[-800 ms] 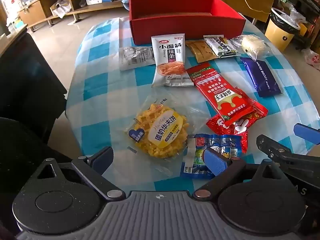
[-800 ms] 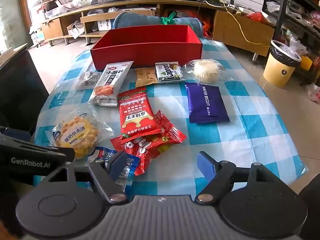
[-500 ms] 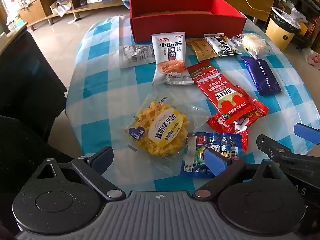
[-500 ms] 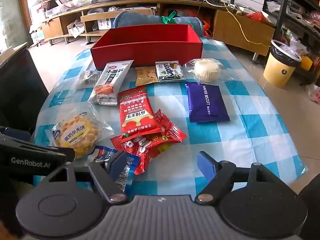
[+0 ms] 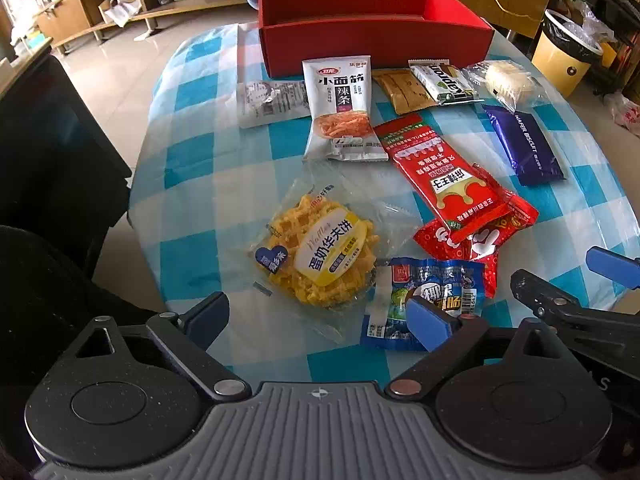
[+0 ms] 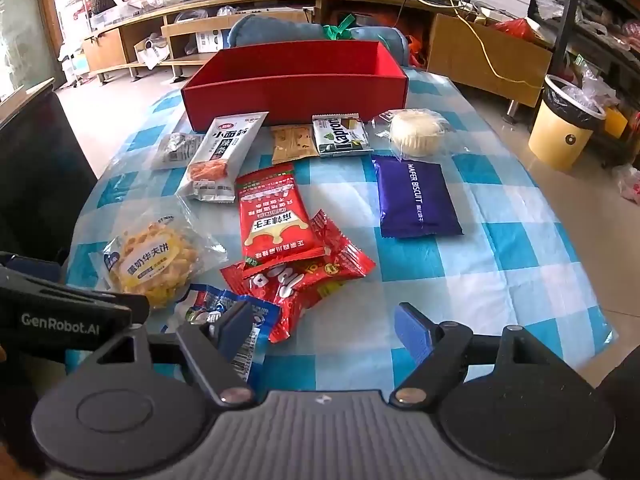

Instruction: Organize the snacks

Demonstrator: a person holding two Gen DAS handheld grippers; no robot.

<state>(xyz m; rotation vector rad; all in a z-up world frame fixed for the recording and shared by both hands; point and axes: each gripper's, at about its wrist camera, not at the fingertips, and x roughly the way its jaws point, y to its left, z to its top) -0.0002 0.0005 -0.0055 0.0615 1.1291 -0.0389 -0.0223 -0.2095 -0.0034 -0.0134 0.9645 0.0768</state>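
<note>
Several snack packets lie on a blue-checked tablecloth in front of an empty red box [image 5: 376, 36] [image 6: 294, 94]. Nearest are a yellow waffle packet [image 5: 320, 252] [image 6: 150, 266], a blue jelly packet [image 5: 424, 300] [image 6: 212, 312] and red packets [image 5: 448, 176] [image 6: 276, 216]. A purple wafer biscuit pack [image 5: 524, 144] [image 6: 416, 200] lies to the right. My left gripper [image 5: 318, 318] is open and empty, just short of the waffle and blue packets. My right gripper [image 6: 324, 326] is open and empty, near the red packets' front edge.
A white spicy-strip packet [image 5: 340, 108], a Kapron bar [image 6: 340, 136], a tan packet [image 6: 292, 142], a round cake [image 6: 416, 132] and a grey packet [image 5: 272, 100] lie near the box. A yellow bin [image 6: 564, 124] stands on the floor right. A dark chair [image 5: 52, 168] stands left.
My left gripper has edged slightly forward toward the waffle packet. The right gripper has barely moved. Both stay open.
</note>
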